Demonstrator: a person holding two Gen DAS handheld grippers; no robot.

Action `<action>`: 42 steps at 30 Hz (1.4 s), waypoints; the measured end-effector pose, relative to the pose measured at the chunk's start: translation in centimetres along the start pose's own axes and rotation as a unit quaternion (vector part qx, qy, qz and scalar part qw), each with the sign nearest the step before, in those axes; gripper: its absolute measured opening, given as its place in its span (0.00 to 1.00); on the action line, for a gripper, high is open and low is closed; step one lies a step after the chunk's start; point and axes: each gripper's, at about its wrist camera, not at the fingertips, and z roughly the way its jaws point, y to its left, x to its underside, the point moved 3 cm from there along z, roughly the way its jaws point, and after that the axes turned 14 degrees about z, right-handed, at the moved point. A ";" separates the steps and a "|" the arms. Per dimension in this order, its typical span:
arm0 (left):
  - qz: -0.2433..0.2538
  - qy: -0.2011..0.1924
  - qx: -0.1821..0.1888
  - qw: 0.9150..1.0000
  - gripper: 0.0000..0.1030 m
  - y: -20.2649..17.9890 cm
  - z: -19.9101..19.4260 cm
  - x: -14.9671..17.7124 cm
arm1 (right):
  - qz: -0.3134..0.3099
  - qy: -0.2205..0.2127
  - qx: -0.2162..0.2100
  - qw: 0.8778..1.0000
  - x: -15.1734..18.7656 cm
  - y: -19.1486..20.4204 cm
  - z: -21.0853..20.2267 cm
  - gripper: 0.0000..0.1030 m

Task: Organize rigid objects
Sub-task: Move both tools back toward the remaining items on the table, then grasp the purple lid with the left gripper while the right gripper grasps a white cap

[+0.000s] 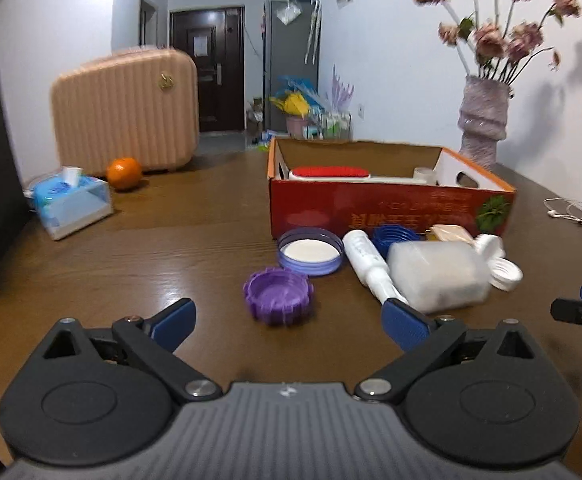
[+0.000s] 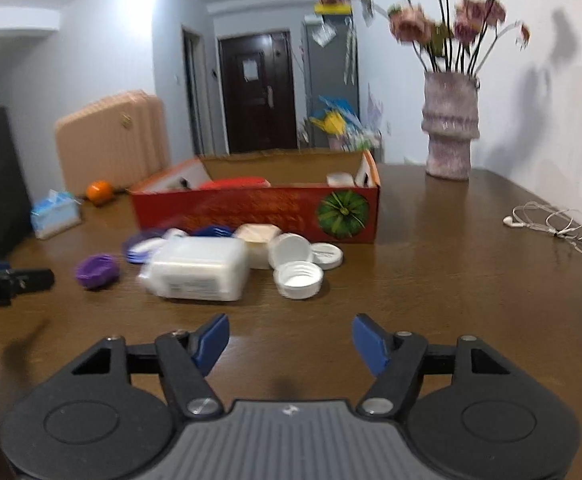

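A red brush [image 1: 329,172] already lies inside the red box [image 1: 391,212]; lids and a white bottle [image 2: 199,268] wait before it. Left gripper [image 1: 287,320] and right gripper [image 2: 289,340] gape wide, empty.

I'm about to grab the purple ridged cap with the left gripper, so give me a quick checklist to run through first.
1. Left gripper open: ok.
2. Purple ridged plastic cap lined up between its fingers: ok.
3. Room round the cap: ok; the blue-rimmed lid lies apart.
4. Red cardboard box open on top: ok.
5. Right gripper open, holding nothing: ok.
6. Free space in the box: cannot tell.
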 end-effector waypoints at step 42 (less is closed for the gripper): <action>0.013 -0.050 0.061 0.997 0.54 -5.4 -9.9 -2.2 | -0.010 -0.019 -0.041 0.999 -0.3 0.1 -6.4 0.38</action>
